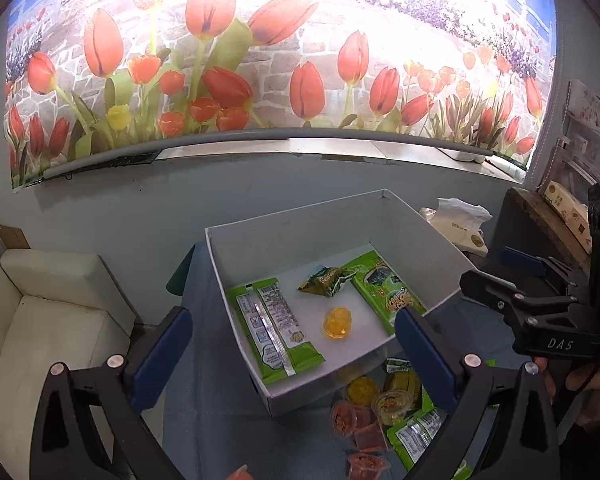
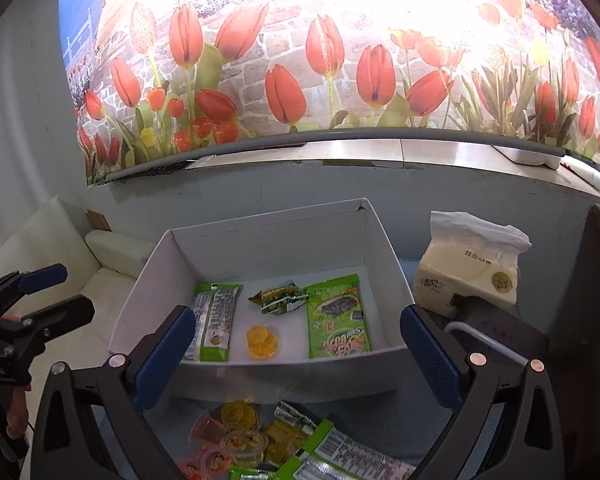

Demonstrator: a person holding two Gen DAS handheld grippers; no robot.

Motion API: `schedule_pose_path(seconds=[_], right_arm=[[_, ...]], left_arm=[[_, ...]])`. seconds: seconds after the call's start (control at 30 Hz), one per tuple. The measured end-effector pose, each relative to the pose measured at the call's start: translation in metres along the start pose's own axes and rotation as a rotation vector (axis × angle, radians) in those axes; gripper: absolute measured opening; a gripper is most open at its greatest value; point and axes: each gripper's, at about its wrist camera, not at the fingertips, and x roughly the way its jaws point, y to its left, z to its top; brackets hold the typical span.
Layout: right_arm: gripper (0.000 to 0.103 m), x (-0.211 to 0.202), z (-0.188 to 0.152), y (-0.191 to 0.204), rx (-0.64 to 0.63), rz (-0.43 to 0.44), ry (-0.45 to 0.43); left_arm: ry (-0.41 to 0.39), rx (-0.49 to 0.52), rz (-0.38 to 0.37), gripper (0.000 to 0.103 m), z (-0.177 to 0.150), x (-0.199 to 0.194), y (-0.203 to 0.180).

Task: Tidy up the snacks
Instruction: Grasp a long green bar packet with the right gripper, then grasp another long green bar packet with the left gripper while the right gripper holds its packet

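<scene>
While both grippers' blue-padded fingers (image 1: 162, 354) hang released and empty, four snacks lie in the white cardboard box (image 2: 260, 376); next likely grasps a jelly cup (image 2: 242, 442) lower centre.

"DAS" stands in white letters on the right gripper (image 1: 500, 276); the print on the snack packets is too small to read.

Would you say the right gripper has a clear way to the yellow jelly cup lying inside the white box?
Probably yes: the right gripper is open, the white box has no lid, and the yellow jelly cup lies clear of the packets.
</scene>
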Motion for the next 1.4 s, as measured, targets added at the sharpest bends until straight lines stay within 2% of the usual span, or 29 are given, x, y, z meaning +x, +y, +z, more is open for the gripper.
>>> schedule_pose_path(seconds=[0.13,0.27,0.33,0.43,0.53,0.7,0.8,0.97,1.13,1.2,1.27,1.33,1.4], right_arm=[[0.103,-0.033,-0.036,0.009,-0.006,0.011,0.009],[0.103,-0.059,-0.081,0.015,0.001,-0.023,0.029],[0.103,-0.064,-0.104,0.018,-0.002,-0.037,0.061],[0.103,-0.065,-0.138,0.025,-0.018,-0.051,0.114],[0.103,-0.055,-0.169,0.031,-0.03,-0.066,0.182],[0.103,-0.031,-0.194,0.04,-0.049,-0.073,0.244],[0.103,-0.012,-0.201,0.045,-0.067,-0.095,0.276],[0.103,0.004,-0.204,0.042,-0.053,-0.097,0.291],[0.094,0.009,-0.203,0.043,-0.096,-0.125,0.271],[0.089,0.007,-0.204,0.044,-0.103,-0.123,0.264],[0.07,0.002,-0.205,0.048,-0.108,-0.12,0.262],[0.063,-0.001,-0.206,0.053,-0.113,-0.121,0.263],[0.061,-0.006,-0.209,0.055,-0.119,-0.115,0.258]], left_arm=[[-0.029,0.011,-0.02,0.103,-0.029,-0.042,-0.009],[-0.045,0.027,-0.011,0.103,-0.073,-0.083,-0.018],[-0.045,0.01,-0.039,0.103,-0.099,-0.1,-0.018],[-0.011,-0.028,-0.079,0.103,-0.143,-0.119,-0.019],[0.034,-0.043,-0.076,0.103,-0.182,-0.131,-0.024],[0.084,-0.069,-0.079,0.103,-0.219,-0.145,-0.025],[0.098,-0.095,-0.104,0.103,-0.226,-0.148,-0.023],[0.095,-0.088,-0.084,0.103,-0.225,-0.152,-0.02],[0.091,-0.094,-0.091,0.103,-0.223,-0.15,-0.019],[0.101,-0.097,-0.09,0.103,-0.224,-0.146,-0.02],[0.107,-0.095,-0.093,0.103,-0.223,-0.142,-0.023],[0.109,-0.088,-0.094,0.103,-0.222,-0.14,-0.025],[0.11,-0.073,-0.088,0.103,-0.22,-0.138,-0.03]])
